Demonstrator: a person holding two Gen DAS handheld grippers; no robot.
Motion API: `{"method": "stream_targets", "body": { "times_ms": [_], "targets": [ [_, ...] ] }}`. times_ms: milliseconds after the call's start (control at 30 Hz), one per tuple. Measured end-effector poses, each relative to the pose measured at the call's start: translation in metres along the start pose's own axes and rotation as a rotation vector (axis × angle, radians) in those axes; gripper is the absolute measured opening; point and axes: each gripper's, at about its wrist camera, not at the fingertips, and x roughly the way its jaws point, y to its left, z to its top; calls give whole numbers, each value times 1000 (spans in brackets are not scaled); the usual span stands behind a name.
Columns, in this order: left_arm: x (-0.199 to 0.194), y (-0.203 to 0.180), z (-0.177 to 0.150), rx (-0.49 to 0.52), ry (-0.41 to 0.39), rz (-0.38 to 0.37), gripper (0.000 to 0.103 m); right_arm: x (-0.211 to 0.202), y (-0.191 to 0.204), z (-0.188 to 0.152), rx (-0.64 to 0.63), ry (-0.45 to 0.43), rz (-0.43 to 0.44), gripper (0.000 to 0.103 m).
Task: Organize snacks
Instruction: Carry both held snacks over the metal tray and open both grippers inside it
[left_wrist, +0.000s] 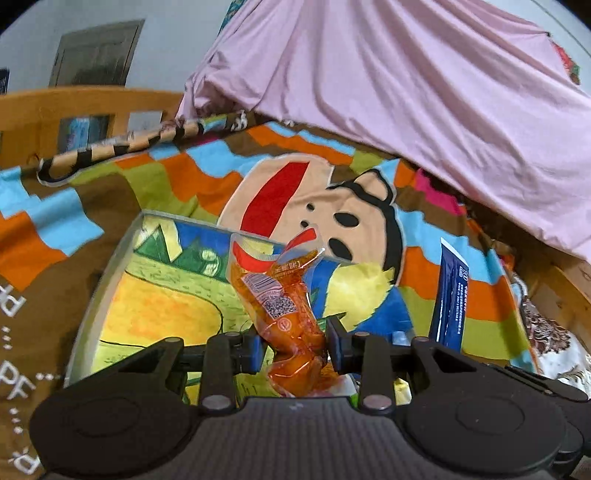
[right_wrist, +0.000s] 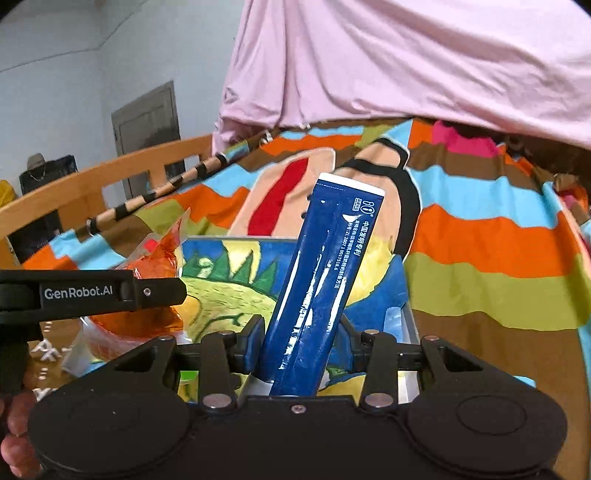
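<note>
Gripping an orange snack pouch (left_wrist: 280, 306) in the left claw (left_wrist: 295, 349) and a blue packet (right_wrist: 321, 280) in the right claw (right_wrist: 301, 349), the person held both above the painted tray (left_wrist: 110, 266) on the bed, apparently to drop them in.

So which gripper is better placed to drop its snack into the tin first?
Probably the left gripper: its orange packet hangs over the tin, while the right gripper holds its blue packet nearer the tin's right wall.

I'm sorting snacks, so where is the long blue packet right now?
The long blue foil packet is clamped upright in the right gripper, above the painted tin box, right of the orange snack pouch.
</note>
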Motion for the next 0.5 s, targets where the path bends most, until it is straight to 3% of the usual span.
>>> {"method": "stream_targets", "body": {
  "times_ms": [300,500],
  "targets": [
    [57,14,-5,-25,93,44,36,58,-3,-4,-26,68,5,43],
    [81,18,-10,-50,155,66,36,85,-5,-19,-16,168,22,43]
  ]
}}
